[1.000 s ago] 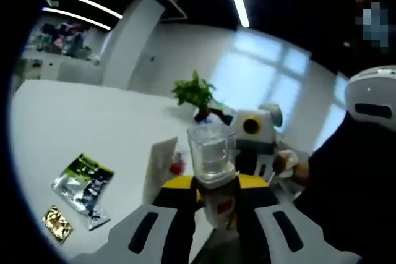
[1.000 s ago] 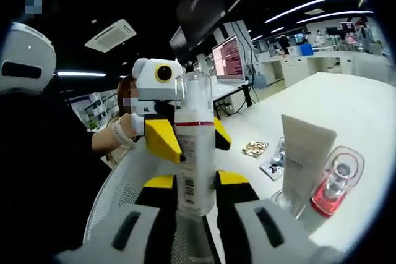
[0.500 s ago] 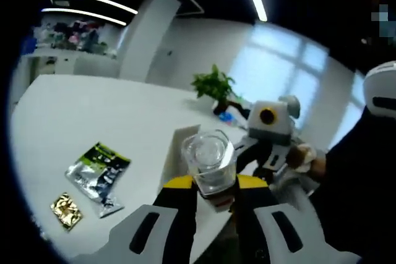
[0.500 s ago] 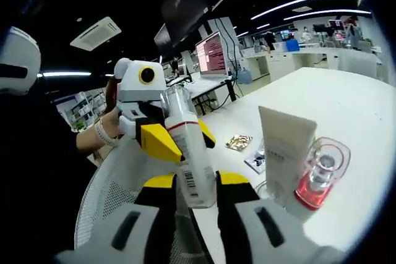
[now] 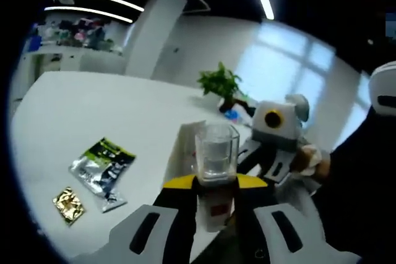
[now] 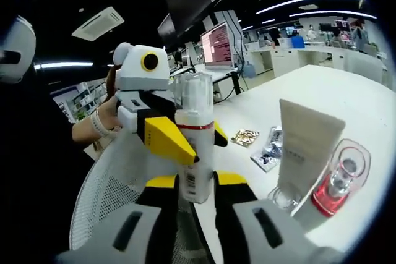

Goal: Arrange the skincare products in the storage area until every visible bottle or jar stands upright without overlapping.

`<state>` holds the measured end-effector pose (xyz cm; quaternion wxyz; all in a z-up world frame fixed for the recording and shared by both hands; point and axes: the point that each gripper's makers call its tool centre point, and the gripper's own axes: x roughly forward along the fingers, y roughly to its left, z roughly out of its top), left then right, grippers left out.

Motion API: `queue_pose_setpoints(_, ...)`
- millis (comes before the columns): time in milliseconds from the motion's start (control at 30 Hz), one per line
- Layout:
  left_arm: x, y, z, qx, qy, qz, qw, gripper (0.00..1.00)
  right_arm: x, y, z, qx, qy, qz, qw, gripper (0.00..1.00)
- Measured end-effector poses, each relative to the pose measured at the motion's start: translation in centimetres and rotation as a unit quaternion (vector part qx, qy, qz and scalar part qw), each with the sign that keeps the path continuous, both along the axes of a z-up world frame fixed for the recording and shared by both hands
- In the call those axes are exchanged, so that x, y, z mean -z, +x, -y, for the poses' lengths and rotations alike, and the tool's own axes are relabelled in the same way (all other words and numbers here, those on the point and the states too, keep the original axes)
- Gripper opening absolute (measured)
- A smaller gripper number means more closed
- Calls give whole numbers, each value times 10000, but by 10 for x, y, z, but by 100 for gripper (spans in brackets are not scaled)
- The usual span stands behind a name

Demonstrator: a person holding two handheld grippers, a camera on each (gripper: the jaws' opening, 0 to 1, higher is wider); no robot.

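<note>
Both grippers clamped the same bottle (image 6: pixel 194 137), a white one with a clear cap and a red band, held up in the air above the near edge of the white table (image 6: pixel 322 91). In the right gripper view the right gripper (image 6: pixel 195 183) pinched the bottle's lower part, the barcode end, between its yellow-tipped jaws, while the left gripper (image 6: pixel 176 146) came in from the left and gripped it higher up, about the red band, with a person's hand (image 6: pixel 105 119) behind it. In the left gripper view the left gripper (image 5: pixel 213 183) was closed on the bottle (image 5: pixel 215 171), whose clear cap rose just above the jaws; the right gripper (image 5: pixel 272 153) showed to the right beyond it. On the table, in the right gripper view, a beige tube (image 6: pixel 299 153) stood upright on its clear cap, with a red-based jar (image 6: pixel 341 177) with a clear top just beside it, toward the near edge. Farther back lay a silver sachet (image 6: pixel 269 149) and a small gold packet (image 6: pixel 245 136), near each other. In the left gripper view the sachet (image 5: pixel 102 168) and the gold packet (image 5: pixel 68 204) lay toward the table's left edge, and a potted plant (image 5: pixel 221 85) stood at the far edge.
</note>
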<state>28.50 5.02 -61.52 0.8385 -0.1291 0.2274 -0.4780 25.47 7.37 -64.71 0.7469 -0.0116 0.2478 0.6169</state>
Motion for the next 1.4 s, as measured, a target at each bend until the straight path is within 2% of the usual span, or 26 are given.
queue_pose_setpoints(133, 1, 2, -5, -39, 143, 103, 9998, 18, 2, 3, -1, -4, -39, 67, 10000, 22)
queue_pose_setpoints(200, 1, 7, -10, -222, 156, 123, 9996, 18, 2, 5, 0, 50, -84, 112, 9999, 22)
queue_pose_setpoints(267, 7, 17, -23, -528, 450, 204, 9974, 18, 3, 7, 3, 97, -191, 157, 9996, 19)
queue_pose_setpoints(333, 15, 20, -32, -691, 738, 167, 9947, 18, -1, 7, 7, 135, -106, 97, 9998, 18)
queue_pose_setpoints(467, 24, 23, -39, -827, 1063, 182, 9907, 18, -8, 10, 11, 327, -83, 91, 9994, 19)
queue_pose_setpoints(633, 36, 19, -36, -734, 1764, 472, 9804, 18, -21, 21, 11, 732, 102, 151, 9971, 22)
queue_pose_setpoints(767, 39, 14, -27, -648, 1872, 508, 9789, 18, -31, 32, 10, 1152, 345, 132, 9927, 24)
queue_pose_setpoints(967, 36, 11, -23, -660, 1814, 536, 9797, 18, -35, 39, 8, 1422, 543, 52, 9883, 26)
queue_pose_setpoints(1067, 34, 12, -21, -724, 1865, 668, 9775, 18, -37, 37, 3, 1344, 692, -31, 9885, 29)
queue_pose_setpoints(1200, 33, 11, -18, -773, 1861, 726, 9768, 18, -37, 39, 0, 1429, 756, -42, 9868, 26)
queue_pose_setpoints(1300, 31, 10, -16, -815, 2014, 885, 9721, 18, -39, 40, -2, 1476, 838, -94, 9854, 22)
queue_pose_setpoints(1400, 32, 8, -12, -767, 2123, 987, 9692, 18, -41, 41, -3, 1488, 936, -146, 9843, 22)
